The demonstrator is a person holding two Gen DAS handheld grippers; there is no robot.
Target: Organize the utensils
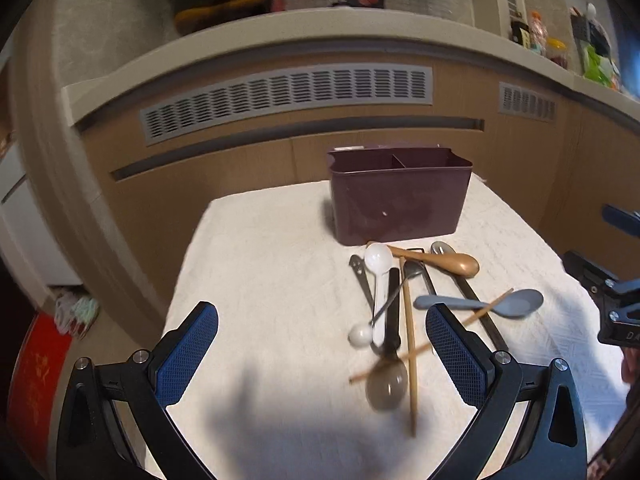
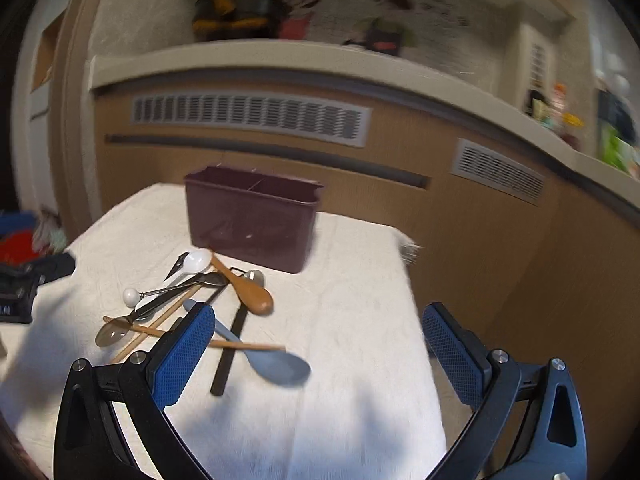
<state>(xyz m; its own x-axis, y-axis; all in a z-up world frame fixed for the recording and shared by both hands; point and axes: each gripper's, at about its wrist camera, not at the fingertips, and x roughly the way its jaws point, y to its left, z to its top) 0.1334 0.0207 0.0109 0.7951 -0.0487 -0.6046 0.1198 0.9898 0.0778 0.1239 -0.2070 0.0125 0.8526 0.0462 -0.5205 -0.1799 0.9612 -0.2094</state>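
Nothing looks sorted yet: the maroon caddy at frame centre seems empty, the utensil pile lies jumbled on the tabletop just below it, and both the left claw and right claw gape apart, holding nothing.

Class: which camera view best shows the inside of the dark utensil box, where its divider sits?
The left wrist view. It looks down past the box rim, so the divider and both compartments show, sharply. The right wrist view shows the box blurred and more side-on, with only a thin divider line at the top.
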